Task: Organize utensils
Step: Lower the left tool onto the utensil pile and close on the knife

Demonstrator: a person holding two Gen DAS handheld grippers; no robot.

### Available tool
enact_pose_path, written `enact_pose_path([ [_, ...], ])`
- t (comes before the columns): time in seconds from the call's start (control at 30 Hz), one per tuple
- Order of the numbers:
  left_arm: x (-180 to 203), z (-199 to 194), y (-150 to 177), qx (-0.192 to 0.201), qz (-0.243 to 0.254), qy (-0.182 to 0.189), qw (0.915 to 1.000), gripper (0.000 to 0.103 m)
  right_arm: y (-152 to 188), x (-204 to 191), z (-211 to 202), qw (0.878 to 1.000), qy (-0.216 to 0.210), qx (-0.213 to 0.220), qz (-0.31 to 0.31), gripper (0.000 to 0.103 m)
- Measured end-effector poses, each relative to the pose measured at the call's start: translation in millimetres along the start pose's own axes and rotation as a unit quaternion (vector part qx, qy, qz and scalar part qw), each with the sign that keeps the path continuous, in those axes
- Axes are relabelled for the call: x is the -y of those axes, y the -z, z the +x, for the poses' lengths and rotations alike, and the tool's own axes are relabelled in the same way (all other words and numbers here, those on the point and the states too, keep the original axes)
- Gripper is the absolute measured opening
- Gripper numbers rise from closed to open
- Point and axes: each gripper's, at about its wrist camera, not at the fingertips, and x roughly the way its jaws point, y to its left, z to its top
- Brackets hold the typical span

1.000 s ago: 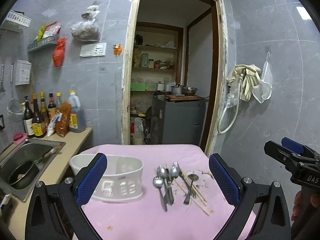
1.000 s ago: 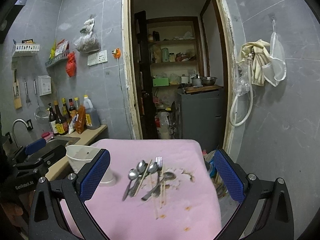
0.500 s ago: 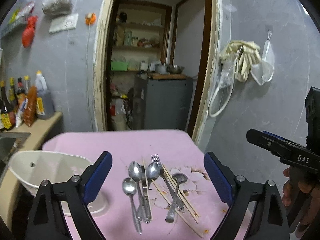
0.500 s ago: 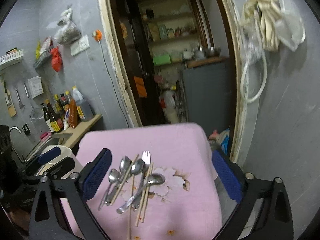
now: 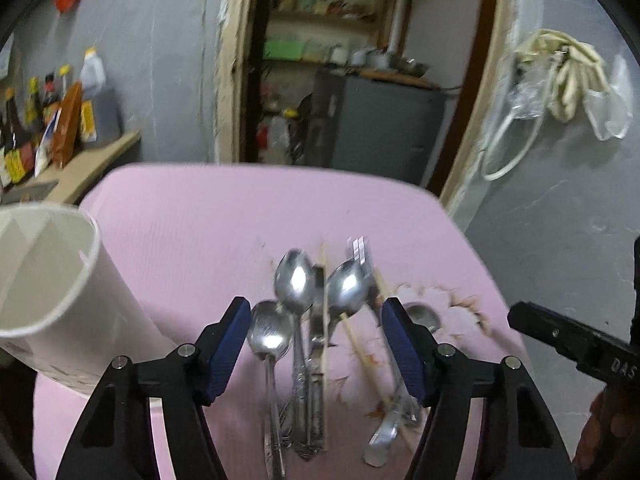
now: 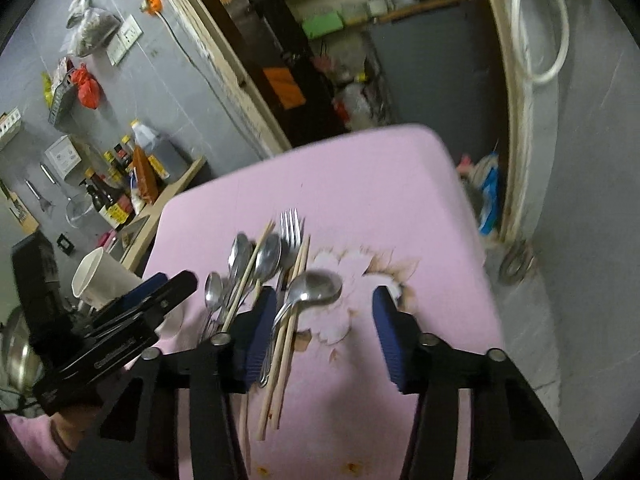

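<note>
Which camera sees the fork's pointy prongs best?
The right wrist view: the fork lies there with its prongs sharp and clear of the spoons. In the left wrist view the fork shows only blurred prongs behind a spoon bowl, its handle buried in the pile.

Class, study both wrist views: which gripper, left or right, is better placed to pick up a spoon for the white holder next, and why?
Probably the left gripper: its open fingers frame the spoons, and the white holder stands just to its left. The right gripper, also open, sits over the ladle-shaped spoon and chopsticks, farther from the holder.
</note>
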Motion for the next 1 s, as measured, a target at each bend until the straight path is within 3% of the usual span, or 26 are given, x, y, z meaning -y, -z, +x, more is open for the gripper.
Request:
enact_pose_path([
  [0.3, -5, 33, 4, -0.06, -0.001, -0.032, 0.9977, 0.053, 9, -1, 46, 0.995, -0.049, -0.077, 0.037, 0.03],
  [0.57, -13, 50, 4, -0.102, -0.014, -0.039, 0.9939, 0.046, 12, -2, 72, 0.989, -0.071, -0.106, 0.079, 0.03],
  [0.73, -19, 56, 3, -0.116, -0.034, -0.019, 0.9925, 0.044, 13, -5, 84, 0.986, -0.081, -0.111, 0.098, 0.03],
  [0.97, -18, 62, 0, -0.124, -0.027, 0.008, 0.9919, 0.02, 2, -3, 93, 0.984, -0.071, -0.105, 0.126, 0.029],
  [1.0, -18, 63, -2, -0.125, -0.028, 0.01, 0.9917, 0.019, 1, -3, 94, 0.984, -0.068, -0.104, 0.128, 0.025],
])
